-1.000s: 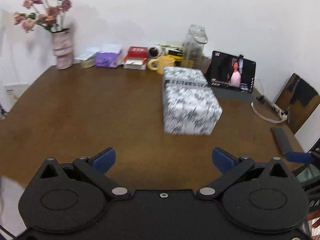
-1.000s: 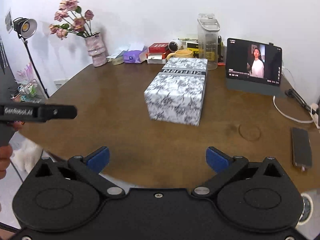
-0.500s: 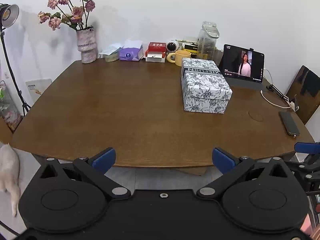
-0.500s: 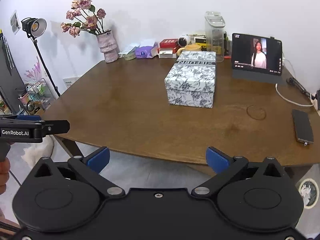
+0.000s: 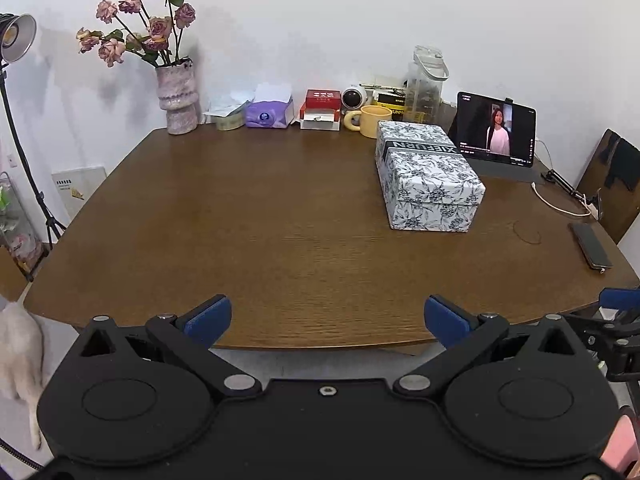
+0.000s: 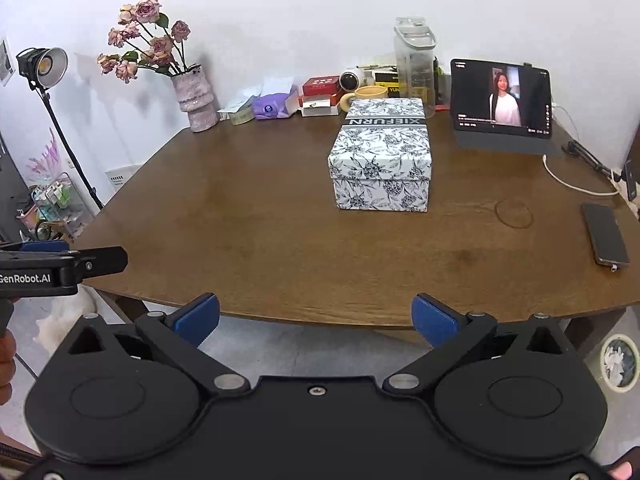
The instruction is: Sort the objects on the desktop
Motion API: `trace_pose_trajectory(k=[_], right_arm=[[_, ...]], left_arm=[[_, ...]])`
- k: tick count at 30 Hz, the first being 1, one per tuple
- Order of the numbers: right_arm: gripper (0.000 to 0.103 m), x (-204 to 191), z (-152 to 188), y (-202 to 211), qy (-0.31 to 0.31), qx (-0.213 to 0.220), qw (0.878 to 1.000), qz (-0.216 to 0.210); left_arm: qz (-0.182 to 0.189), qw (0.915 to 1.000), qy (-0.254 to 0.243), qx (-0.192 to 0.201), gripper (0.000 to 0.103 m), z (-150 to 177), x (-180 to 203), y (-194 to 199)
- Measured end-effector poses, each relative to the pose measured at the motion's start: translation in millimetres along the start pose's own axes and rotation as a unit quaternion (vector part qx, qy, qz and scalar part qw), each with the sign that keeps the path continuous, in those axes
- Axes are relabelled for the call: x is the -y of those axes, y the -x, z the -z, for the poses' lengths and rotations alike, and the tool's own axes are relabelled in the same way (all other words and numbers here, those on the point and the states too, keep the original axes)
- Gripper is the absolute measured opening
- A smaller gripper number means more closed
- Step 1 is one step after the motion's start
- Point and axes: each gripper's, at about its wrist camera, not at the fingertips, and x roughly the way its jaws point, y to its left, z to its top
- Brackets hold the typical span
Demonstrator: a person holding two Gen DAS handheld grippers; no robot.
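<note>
Both jaws wide, box (image 6: 380, 152) well ahead

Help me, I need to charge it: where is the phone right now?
The phone lies flat near the table's right edge, in both wrist views, right of the patterned box and in front of the white cable.

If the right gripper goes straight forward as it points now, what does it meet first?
Probably the patterned box: it lies nearly straight ahead of the open right gripper, which is off the table's near edge. Only bare tabletop lies between, though height is hard to judge, so it may pass above.
</note>
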Motion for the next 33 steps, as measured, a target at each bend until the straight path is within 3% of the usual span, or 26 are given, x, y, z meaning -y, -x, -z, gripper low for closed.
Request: trace_pose_trajectory(k=[33], right_arm=[[0.103,-12.8,-12.4,-27.7,0.01,0.02,1.0,0.02]], left_arm=[[0.012,0.9999,0.004,-0.002,0.103,-12.4,-18.9,-27.8]])
